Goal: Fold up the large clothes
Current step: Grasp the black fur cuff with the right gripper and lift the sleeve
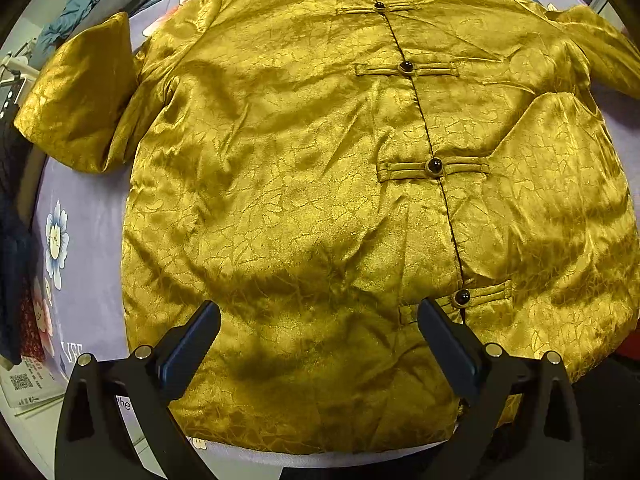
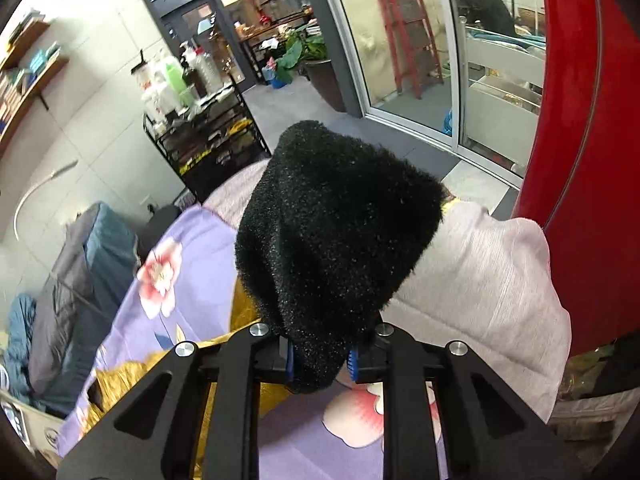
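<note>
Between right tongs (image 2: 320, 360), black fleece lining (image 2: 336, 232) hides jacket, hem cut off.

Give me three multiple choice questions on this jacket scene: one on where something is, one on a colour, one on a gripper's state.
1. Where does the jacket lie?
A on a floral sheet
B on a hanger
C in a box

2. What colour is the jacket's outer cloth?
A red
B golden yellow
C white

3. What is the right gripper doing?
A standing open and bare
B pinching black fleecy cloth
C holding a bottle

Answers: 1 A, purple flowered sheet shows around it; 2 B, shiny gold fabric fills the left wrist view; 3 B, its jaws clamp the fuzzy black cloth.
</note>
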{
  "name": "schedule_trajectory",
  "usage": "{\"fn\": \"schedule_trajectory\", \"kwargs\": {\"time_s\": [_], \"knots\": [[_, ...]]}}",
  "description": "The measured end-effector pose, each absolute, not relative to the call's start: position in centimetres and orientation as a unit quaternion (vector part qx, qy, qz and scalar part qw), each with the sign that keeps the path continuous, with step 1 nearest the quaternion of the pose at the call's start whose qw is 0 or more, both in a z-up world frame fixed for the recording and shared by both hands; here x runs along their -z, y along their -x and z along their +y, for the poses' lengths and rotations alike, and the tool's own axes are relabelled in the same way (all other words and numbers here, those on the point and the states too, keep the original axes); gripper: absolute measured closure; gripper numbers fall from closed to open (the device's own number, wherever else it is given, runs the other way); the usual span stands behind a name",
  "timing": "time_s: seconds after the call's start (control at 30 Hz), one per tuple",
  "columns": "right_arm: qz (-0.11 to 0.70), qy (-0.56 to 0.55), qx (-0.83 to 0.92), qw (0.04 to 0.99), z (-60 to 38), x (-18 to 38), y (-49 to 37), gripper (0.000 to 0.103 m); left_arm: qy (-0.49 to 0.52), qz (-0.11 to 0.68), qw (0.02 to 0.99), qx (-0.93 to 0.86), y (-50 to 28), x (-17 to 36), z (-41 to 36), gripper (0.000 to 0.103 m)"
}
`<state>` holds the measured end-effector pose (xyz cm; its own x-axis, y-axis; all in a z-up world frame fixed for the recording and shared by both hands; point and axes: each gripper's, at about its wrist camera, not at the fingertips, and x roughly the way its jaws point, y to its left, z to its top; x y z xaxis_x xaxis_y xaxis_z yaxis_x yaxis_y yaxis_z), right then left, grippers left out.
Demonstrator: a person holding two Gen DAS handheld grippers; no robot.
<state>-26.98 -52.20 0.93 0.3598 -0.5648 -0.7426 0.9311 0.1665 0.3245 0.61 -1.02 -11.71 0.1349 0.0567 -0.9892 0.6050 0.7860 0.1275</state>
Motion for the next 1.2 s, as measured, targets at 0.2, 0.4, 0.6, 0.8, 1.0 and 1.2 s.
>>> {"fn": "schedule_trajectory", "kwargs": {"time_s": [0.2,0.4,0.6,0.8,1.0,1.2], "knots": [[0.256,-0.351,0.5,0.749,-50.6,-2.6,23.5,0.084,-0.246,0.631,0.708,0.2,-1.0,11.9,-0.2,0.006],[0.28,-0.271,0.457,0.8,-45.8,-5.9,16.3,0.084,-0.255,0.614,0.711,0.228,-3.2,10.7,-1.0,0.006],[0.314,-0.162,0.362,0.863,-37.3,-8.8,6.0,0.084,-0.224,0.609,0.724,0.234,-5.9,9.8,0.4,0.006],[0.368,-0.032,0.208,0.906,-23.6,-6.8,-4.7,0.085,-0.224,0.599,0.735,0.225,-8.3,9.9,3.0,0.006],[0.438,0.078,0.106,0.889,-11.9,-0.3,-10.0,0.084,-0.202,0.608,0.742,0.2,-8.3,10.5,6.1,0.006],[0.488,0.154,0.067,0.857,-6.0,5.9,-12.2,0.083,-0.186,0.617,0.745,0.176,-8.0,10.2,9.0,0.006]]}}
